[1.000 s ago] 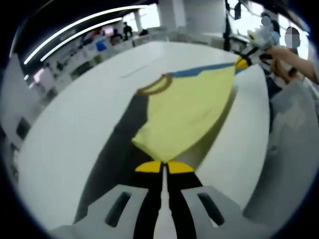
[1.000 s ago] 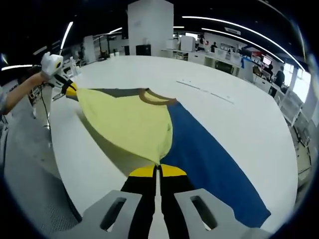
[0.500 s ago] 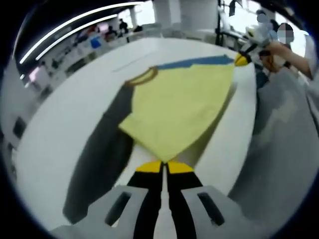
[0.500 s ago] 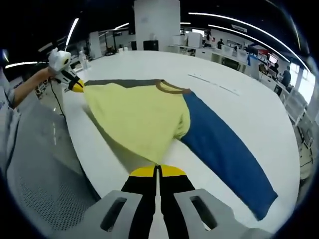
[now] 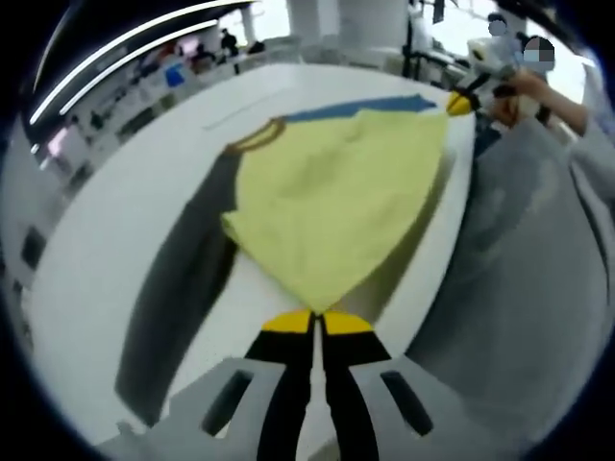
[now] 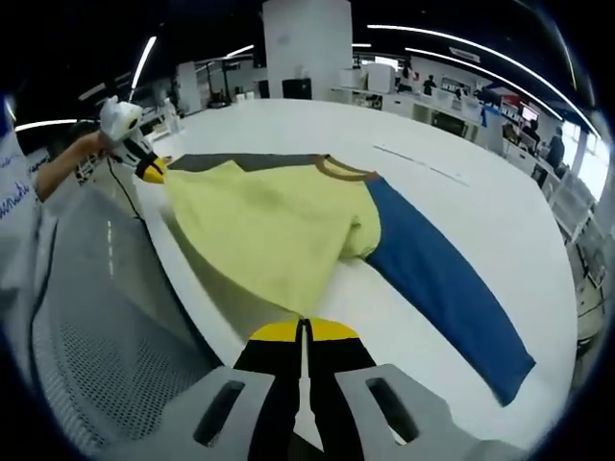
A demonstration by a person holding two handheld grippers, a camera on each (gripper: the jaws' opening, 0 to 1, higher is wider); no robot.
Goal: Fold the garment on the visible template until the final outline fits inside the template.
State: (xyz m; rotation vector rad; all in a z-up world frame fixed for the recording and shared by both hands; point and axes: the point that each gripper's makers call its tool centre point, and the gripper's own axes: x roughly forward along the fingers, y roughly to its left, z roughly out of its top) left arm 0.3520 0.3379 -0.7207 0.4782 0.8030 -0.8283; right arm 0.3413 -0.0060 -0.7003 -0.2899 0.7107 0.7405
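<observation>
Our jaws are pressed together on both sides, each pair pinching a corner of the yellow cloth. In the left gripper view, the left gripper (image 5: pixel 314 321) grips the hem corner at 6 o'clock; in the right gripper view, the right gripper (image 6: pixel 303 329) does the same at its 6 o'clock.

The garment (image 5: pixel 336 197) is a shirt with a yellow body, a brown collar (image 5: pixel 255 136), 1 dark grey sleeve (image 5: pixel 183 288) and 1 blue sleeve (image 6: pixel 437 279). It lies spread on the white counter (image 5: pixel 125 206), near the counter's edge, with the hem stretched between our 2 grippers and lifted just off the surface. In the left gripper view the grey sleeve runs toward 8 o'clock and a strip of blue shows at 1 o'clock. In the right gripper view the blue sleeve runs out toward 4 o'clock, flat on the counter, and the grey one shows at 11 o'clock.

Each view catches the other gripper at the far hem corner, with a hand (image 5: pixel 507 94) on it at 1 o'clock in the left gripper view. Grey clothing (image 6: pixel 106 336) hangs beside the counter edge. Beyond the counter stand a white pillar (image 6: pixel 306 48) and other desks.
</observation>
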